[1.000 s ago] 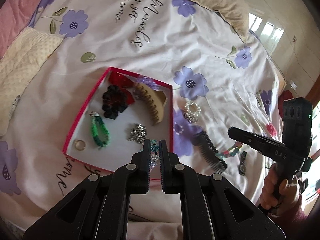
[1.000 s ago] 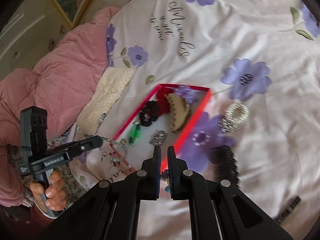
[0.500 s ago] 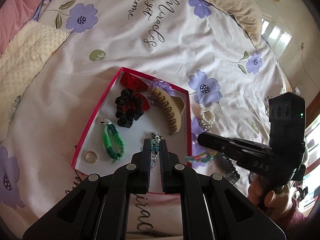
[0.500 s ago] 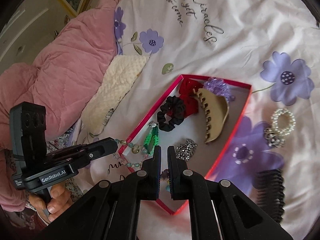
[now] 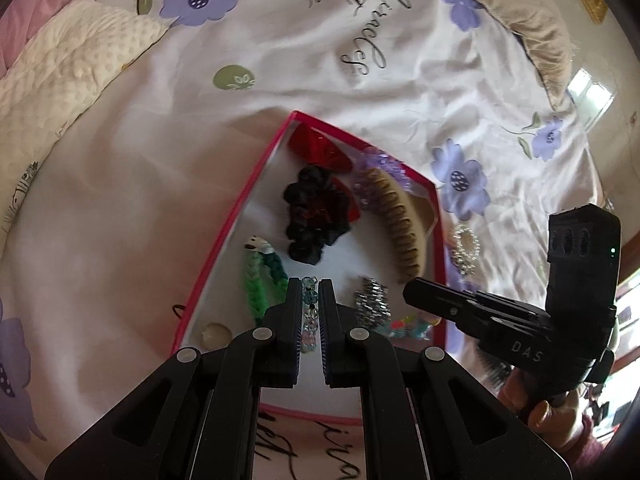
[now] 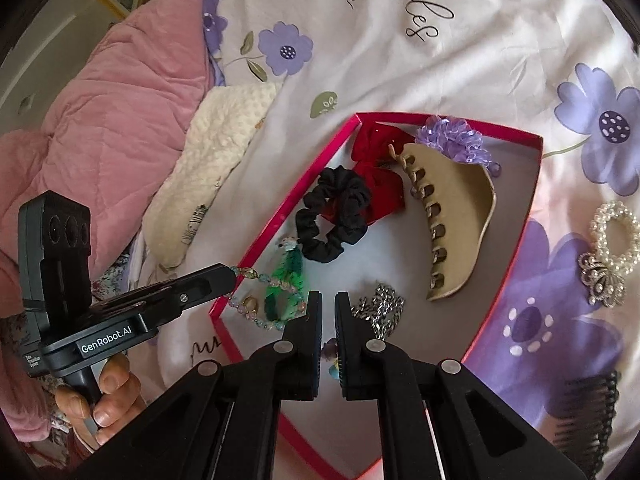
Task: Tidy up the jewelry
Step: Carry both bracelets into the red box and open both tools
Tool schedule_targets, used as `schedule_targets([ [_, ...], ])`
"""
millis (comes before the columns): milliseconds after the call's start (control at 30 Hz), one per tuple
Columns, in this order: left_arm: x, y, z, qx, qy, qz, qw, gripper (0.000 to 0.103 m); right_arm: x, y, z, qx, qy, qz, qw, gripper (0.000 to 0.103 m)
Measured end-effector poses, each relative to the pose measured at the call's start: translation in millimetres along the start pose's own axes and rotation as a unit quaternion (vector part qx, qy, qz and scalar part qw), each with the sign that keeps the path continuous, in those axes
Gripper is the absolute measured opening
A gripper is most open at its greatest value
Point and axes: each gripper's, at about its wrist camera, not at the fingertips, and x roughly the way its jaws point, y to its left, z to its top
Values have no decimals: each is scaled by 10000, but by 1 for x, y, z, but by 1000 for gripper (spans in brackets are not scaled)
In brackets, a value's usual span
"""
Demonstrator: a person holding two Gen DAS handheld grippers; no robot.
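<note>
Beaded strands are the load at this step: we hold one bracelet in each gripper, both above the near end of the red-rimmed box (image 6: pixel 534 184). Our left gripper (image 5: pixel 310 300) is clenched on a pale blue-and-clear bead bracelet (image 5: pixel 309 312); in the right wrist view the same strand (image 6: pixel 260 296) hangs from its tip over the box's near-left corner. Our right gripper (image 6: pixel 328 308) is clenched on a multicoloured bead bracelet (image 5: pixel 404 326), which trails over the box's near-right area.

Already in the box: black scrunchie (image 6: pixel 334 220), red bow (image 6: pixel 372 152), tan claw clip (image 6: pixel 452 216), purple flower piece (image 6: pixel 454 140), green braided band (image 6: pixel 286 288), silver chain (image 6: pixel 382 308) and a small ring (image 5: pixel 216 334).

We judge the step as placement. The next move calls for lowering each strand onto bare floor of the box, then releasing the jaws, clear of the chain and the green band.

On the bedspread (image 6: pixel 440 60), right of the box, a pearl ring (image 6: pixel 614 232), a silver brooch (image 6: pixel 602 280) and a black comb (image 6: pixel 584 412) remain outside.

Hard to make out: the right gripper's own view shows only a bead or two between its pads. The left wrist view is blurred, and the comb is cut off at the picture edge.
</note>
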Motion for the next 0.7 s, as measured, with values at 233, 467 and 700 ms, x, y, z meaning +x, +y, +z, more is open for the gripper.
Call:
schedule_targets([
  [233,13,12,0,-110,76,193,9997,6,20,-10,3,87,96,-88,9999,6],
  [467,25,15,-2,-114,169,308,9993,7,34,-16,0,144,188,-159,9996,6],
  [700,31,18,-5,-130,238,370,9989,7,36,-16,0,124,195,-200,9995,6],
])
